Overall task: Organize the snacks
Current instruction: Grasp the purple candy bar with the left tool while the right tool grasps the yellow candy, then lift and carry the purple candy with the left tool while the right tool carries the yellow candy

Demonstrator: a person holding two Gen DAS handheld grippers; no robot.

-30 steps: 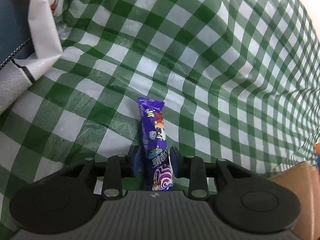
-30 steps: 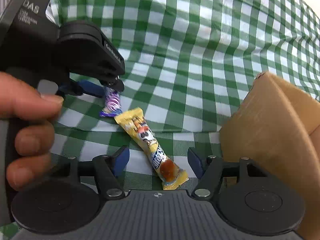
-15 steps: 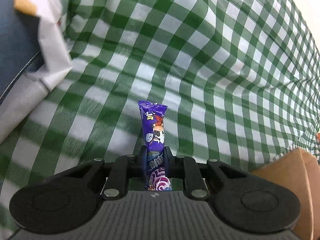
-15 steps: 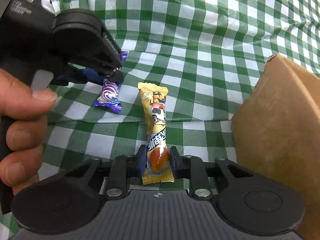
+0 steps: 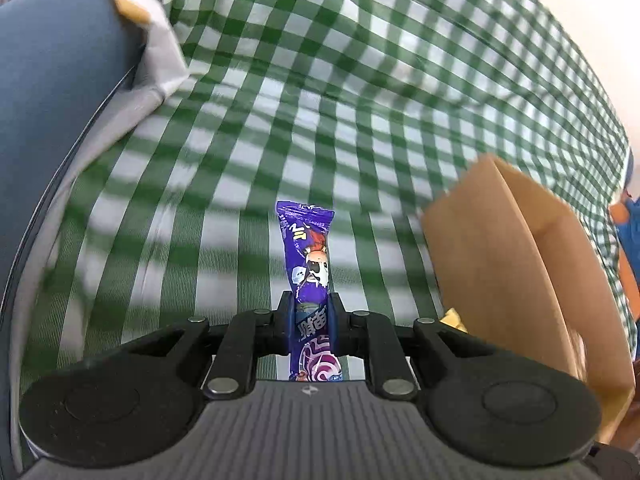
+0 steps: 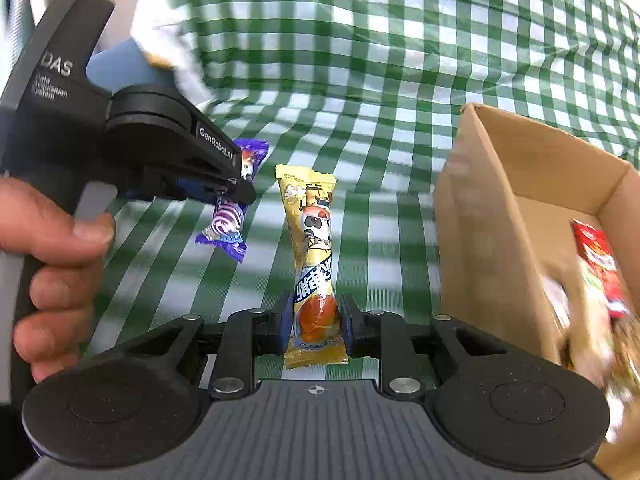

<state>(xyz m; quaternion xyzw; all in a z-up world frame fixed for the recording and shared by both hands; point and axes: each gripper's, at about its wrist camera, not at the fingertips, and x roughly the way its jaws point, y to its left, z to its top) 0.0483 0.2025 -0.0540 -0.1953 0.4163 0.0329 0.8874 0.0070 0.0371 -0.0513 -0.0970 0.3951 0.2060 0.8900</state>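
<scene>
While both wrappers hang clear of the green-check cloth (image 6: 400, 60), each claw is clamped on one. Left claw (image 5: 310, 322): fingers pinched narrow around the lower part of the purple snack (image 5: 306, 264), which stands upright out of the grip. Right claw (image 6: 314, 322): shut around the orange end of the yellow snack (image 6: 310, 240), also upright. Landmark: the cardboard box (image 6: 492, 208). Both snacks sit left of the box and outside it, yellow nearer its wall, purple farther left. Inside the box, a red packet (image 6: 596, 264) leans against the right side. Worktop blurred.
</scene>
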